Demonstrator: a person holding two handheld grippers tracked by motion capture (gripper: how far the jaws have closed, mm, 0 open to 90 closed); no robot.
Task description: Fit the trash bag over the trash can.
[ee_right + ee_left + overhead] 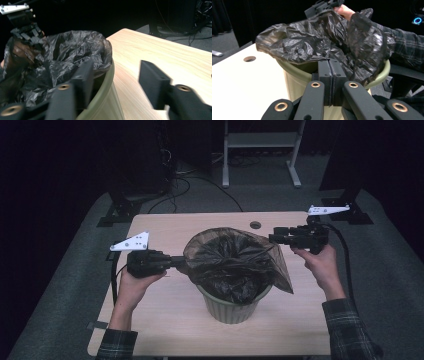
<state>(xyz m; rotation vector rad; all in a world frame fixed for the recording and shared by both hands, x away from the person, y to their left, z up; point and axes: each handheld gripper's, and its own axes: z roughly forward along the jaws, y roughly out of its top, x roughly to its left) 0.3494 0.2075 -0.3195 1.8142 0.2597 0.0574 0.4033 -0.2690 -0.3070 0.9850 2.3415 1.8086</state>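
A pale green bin [231,310] stands in the middle of the wooden table [160,320], lined with a loose black plastic bag [227,260]. My left gripper [181,264] comes in from the left. Its jaws are pressed together on the bag's left edge [312,53], just above the bin's rim [297,68]. My right gripper [271,239] hovers at the bin's far right, where the bag's edge stretches up toward it. In the right gripper view the right gripper [117,66] is open: one jaw is over the bag [62,55] inside the rim [108,77], the other outside.
A round cable hole [255,225] sits in the table's far edge. Beyond the table are a white metal frame [260,140] and cables on grey carpet. Bare tabletop lies around the bin. A plaid sleeve [402,42] shows behind the bag.
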